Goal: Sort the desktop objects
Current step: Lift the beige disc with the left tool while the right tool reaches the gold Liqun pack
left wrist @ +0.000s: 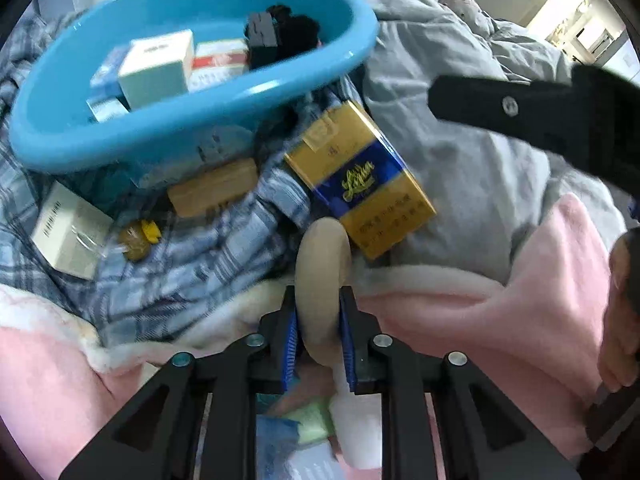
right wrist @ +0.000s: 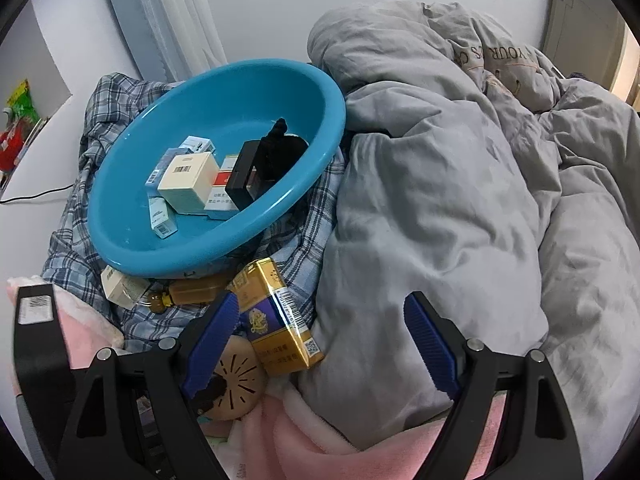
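Note:
My left gripper [left wrist: 320, 340] is shut on a round beige disc [left wrist: 323, 276], held on edge between the blue pads; its slotted face [right wrist: 236, 376] shows in the right wrist view. A gold and blue cigarette pack [left wrist: 360, 184] lies just beyond it on the bedding. My right gripper [right wrist: 320, 300] stands open above the grey duvet, with the pack [right wrist: 280, 320] close inside its left finger; I cannot tell whether they touch. The tilted blue basin [left wrist: 120, 148] [right wrist: 200, 256] holds several small boxes and black items.
Under the basin's near rim lie an amber bottle [right wrist: 192, 294], a white barcoded box [left wrist: 68, 232] and a small yellow-brown piece [left wrist: 138, 240] on a plaid shirt [left wrist: 208, 264]. A grey duvet [right wrist: 440, 200] fills the right, and a pink blanket [left wrist: 500, 320] the front.

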Available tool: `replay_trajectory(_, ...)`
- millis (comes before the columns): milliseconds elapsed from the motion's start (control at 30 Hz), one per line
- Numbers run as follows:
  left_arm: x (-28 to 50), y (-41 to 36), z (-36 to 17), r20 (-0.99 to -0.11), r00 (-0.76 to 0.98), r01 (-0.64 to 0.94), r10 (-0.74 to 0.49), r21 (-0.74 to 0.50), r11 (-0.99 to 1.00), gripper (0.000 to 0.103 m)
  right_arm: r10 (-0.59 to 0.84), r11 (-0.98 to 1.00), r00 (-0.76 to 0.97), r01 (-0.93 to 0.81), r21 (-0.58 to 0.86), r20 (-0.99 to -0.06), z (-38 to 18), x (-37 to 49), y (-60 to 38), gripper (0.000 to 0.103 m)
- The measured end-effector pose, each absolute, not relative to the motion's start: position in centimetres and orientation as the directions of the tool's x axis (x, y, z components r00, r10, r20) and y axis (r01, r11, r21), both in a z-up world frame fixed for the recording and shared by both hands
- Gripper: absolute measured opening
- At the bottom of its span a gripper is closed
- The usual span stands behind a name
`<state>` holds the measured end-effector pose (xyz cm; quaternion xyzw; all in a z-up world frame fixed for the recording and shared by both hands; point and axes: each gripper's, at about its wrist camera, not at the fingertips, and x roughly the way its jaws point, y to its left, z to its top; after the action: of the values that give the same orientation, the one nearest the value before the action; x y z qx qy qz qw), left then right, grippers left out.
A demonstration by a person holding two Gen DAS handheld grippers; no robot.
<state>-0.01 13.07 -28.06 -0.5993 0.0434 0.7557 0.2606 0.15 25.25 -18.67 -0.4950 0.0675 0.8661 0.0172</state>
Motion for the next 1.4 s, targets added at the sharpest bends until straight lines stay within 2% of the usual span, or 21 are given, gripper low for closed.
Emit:
replay_trajectory(133,0.3,13.2,-28.4,-0.911,-0.079,-0.448,0.405,-0.331,-0.831,0.019,-0.039,-0.991,-0.514,-0.092,0.101,-0.857,-18.6,0.2,25.0,0.084)
replay_trajectory(267,0.4,13.7,-28.5,-0.908,-0.092,-0.462,0.408,-0.324,-0.826,0.019,-0.038,-0.991,-0.515,-0.092,0.100,-0.856,-18.6,0.2,24.9,0.084)
replay_trajectory(367,0.4,13.9,-29.2,-0.906,-0.079,-0.443,0.415,-0.341,-0.829,0.019,-0.026,-0.990,-0.515,-0.103,0.092,-0.857,-18.5,0.2,25.1,0.080)
replay_trajectory(633,1.1,12.9,-27.2,-0.913,-0.153,-0.432,0.378,-0.283,-0.857,0.017,-0.036,-0.989,-0.517,-0.106,0.106,-0.855,-18.5,0.3,25.3,0.079)
replay_trajectory(933,-1.1,6.4,-20.3,-0.884,-0.365,-0.336,0.291,-0.167,-0.927,0.017,-0.063,-0.995,-0.507,-0.031,0.091,-0.860,-19.2,0.2,23.5,0.079)
replay_trajectory(1167,-2.3,2.5,-20.1,-0.884,-0.390,-0.246,0.259,-0.170,-0.954,0.017,-0.037,-0.996,-0.456,0.089,-0.004,-0.889,-21.8,-0.3,19.4,0.078)
replay_trajectory(1267,-2.3,2.5,-20.8,-0.887,-0.377,-0.244,0.266,-0.182,-0.953,0.017,0.027,-0.990,-0.439,0.113,-0.085,-0.898,-23.1,-0.4,18.4,0.073)
replay_trajectory(1400,-2.1,3.2,-21.9,-0.897,-0.349,-0.255,0.270,-0.187,-0.949,0.017,0.026,-0.990,-0.408,0.117,-0.080,-0.913,-24.3,-0.8,18.7,0.069)
